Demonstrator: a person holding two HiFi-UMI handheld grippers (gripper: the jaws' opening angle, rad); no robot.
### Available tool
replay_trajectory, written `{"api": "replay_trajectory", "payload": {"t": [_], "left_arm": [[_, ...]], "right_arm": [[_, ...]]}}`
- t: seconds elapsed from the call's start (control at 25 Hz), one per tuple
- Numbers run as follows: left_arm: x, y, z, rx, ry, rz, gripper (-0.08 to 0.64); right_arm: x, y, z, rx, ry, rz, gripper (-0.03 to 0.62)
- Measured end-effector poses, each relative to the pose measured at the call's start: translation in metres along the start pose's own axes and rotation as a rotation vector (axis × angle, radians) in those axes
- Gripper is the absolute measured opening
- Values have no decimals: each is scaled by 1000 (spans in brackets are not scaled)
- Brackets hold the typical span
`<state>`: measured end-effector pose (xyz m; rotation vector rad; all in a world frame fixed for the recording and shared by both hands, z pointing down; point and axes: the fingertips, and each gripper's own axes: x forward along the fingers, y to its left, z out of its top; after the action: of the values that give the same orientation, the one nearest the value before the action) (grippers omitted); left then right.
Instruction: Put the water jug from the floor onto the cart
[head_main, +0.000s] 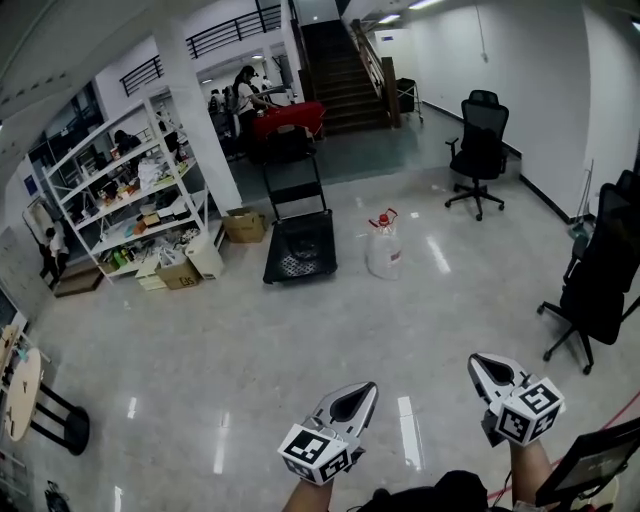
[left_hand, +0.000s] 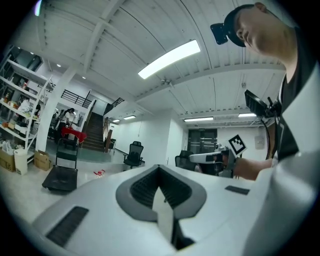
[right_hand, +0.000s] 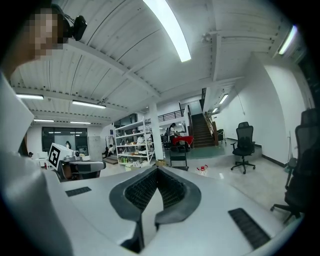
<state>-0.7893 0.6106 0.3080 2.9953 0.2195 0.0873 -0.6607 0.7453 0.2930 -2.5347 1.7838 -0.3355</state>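
My left tongs (head_main: 352, 402) are shut, jaws pressed together with nothing between them. My right tongs (head_main: 493, 372) are closed the same way and also empty. I hold both low in front of me, pointing roughly level across a glossy grey floor (head_main: 250, 350). The jug (head_main: 383, 247), clear with a red cap and handle, stands upright on the floor, well apart from both tongs. Near it on the left sits the cart (head_main: 300, 250), a flat black platform with an upright handle at its far end. Jug and cart do not touch. A shelf (head_main: 130, 195) stands at far left with boxes (head_main: 243, 225) beside it. A black chair (head_main: 480, 150) stands at far right.
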Motion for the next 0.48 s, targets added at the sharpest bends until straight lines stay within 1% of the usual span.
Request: {"api": "replay_trajectory", "payload": {"t": [0.12, 0.24, 0.4, 0.48], "left_arm": [[10, 7, 3, -14, -7, -15, 0], [24, 12, 4, -2, 5, -24, 0], [60, 32, 9, 1, 17, 3, 0], [86, 46, 13, 2, 19, 28, 0]], "right_arm": [[8, -4, -4, -2, 32, -6, 0], [16, -19, -1, -5, 29, -19, 0], [46, -53, 9, 12, 9, 11, 0], [66, -78, 16, 12, -2, 32, 0]]}}
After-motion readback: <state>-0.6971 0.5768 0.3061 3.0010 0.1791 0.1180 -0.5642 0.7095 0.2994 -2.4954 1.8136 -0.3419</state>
